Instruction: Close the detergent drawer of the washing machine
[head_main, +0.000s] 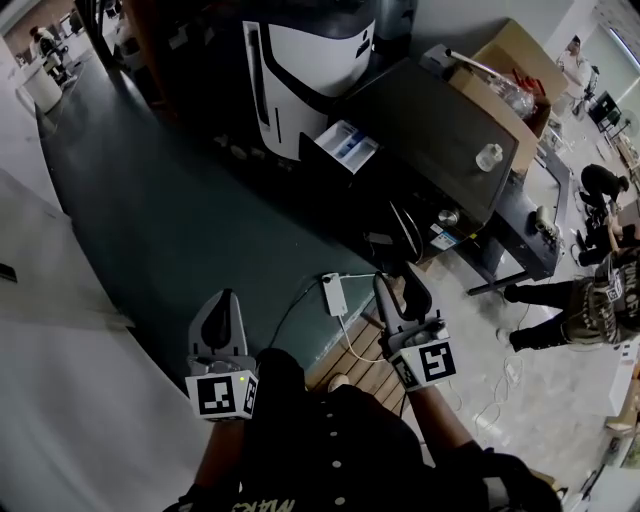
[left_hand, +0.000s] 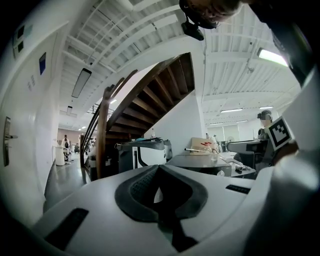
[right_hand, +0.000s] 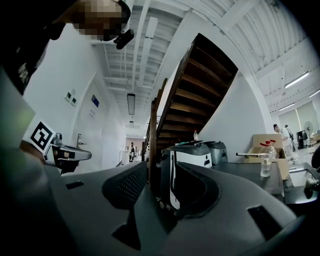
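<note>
A dark grey washing machine (head_main: 430, 125) stands at the upper middle of the head view, well ahead of both grippers. Its pale detergent drawer (head_main: 345, 148) sticks out of the front left corner, pulled open. My left gripper (head_main: 224, 300) (left_hand: 159, 170) is low at the left, its pads meeting at the tips with nothing between them. To the right, my right gripper (head_main: 399, 282) (right_hand: 160, 176) has its jaws apart and empty. Both point level toward the machine (right_hand: 250, 175) and touch nothing.
A white-and-black appliance (head_main: 300, 70) stands left of the washing machine. A plastic bottle (head_main: 489, 157) sits on the machine's top, with a cardboard box (head_main: 515, 70) behind. A white power block (head_main: 333, 293) and cables lie on the floor. People (head_main: 590, 295) are at the right. A wooden staircase (right_hand: 200, 95) rises behind.
</note>
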